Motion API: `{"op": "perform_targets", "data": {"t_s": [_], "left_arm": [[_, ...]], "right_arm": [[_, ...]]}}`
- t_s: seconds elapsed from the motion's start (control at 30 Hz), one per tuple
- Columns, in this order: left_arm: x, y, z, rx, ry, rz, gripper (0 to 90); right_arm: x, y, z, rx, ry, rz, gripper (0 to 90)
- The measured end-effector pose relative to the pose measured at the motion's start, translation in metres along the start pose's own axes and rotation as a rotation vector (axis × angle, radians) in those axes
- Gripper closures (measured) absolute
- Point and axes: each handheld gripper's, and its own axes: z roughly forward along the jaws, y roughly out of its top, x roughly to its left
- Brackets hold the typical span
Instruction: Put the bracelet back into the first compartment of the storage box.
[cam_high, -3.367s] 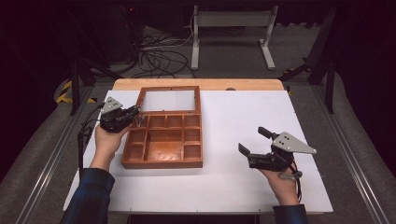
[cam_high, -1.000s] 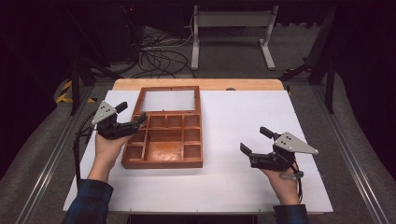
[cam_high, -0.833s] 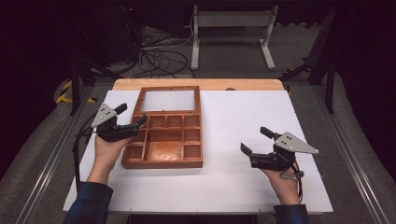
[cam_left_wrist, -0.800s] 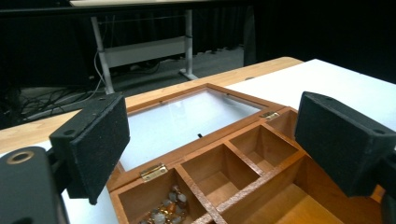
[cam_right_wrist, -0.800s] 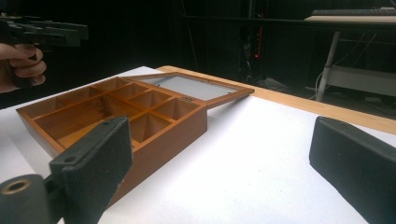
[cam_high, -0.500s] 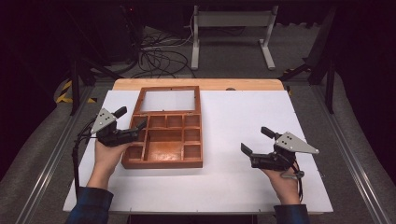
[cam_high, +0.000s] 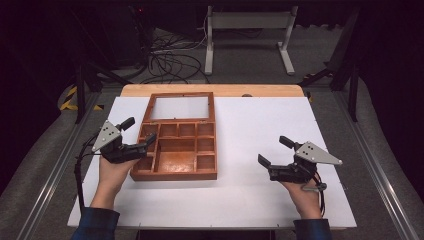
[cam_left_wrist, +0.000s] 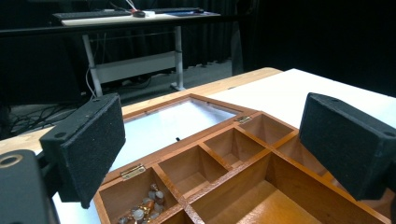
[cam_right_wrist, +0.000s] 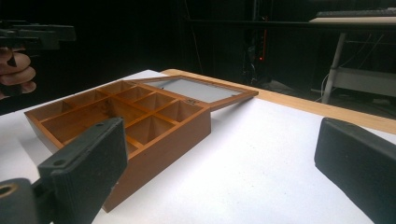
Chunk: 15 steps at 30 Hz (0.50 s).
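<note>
a wooden compartment box (cam_high: 176, 155) is lying on the white tabletop (cam_high: 250, 195), left of centre, with its glass-panelled lid (cam_high: 179, 107) folded flat open on the far side and hinged to the back wall. the left gripper (cam_high: 140, 134) is hovering at the box's left edge, its jaws pointing across the near-left compartments; the jaws have just been opening and are now standing wide apart, with nothing pressed between the pads. in the left gripper view the two black pads (cam_left_wrist: 88, 144) are framing the box interior (cam_left_wrist: 233, 172), and a small heap of beads or small hardware pieces (cam_left_wrist: 142, 210) is sitting in the rear corner compartment just beside the brass hinge (cam_left_wrist: 132, 172); what exactly the pieces are cannot be told. the remaining compartments in view are showing bare wood. the right gripper (cam_high: 272, 157) is resting in the person's right hand well apart from the box, over bare tabletop to its right, jaws spread wide and holding nothing. in the right gripper view its pads (cam_right_wrist: 88, 154) are pointing toward the box (cam_right_wrist: 126, 126), with the open lid (cam_right_wrist: 205, 91) lying beyond it and the other hand's fingers (cam_right_wrist: 16, 74) showing at the far left edge. dark floor, cables and a metal stand are lying beyond the tabletop.
</note>
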Motion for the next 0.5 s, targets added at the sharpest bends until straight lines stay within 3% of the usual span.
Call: {"op": "perform_targets", "data": {"t_s": [0.5], "left_arm": [[-0.001,-0.009,-0.015,-0.019,0.011,-0.006,8.4]], "right_arm": [[-0.002,-0.001,-0.001,-0.018,0.004,0.013,1.2]]}}
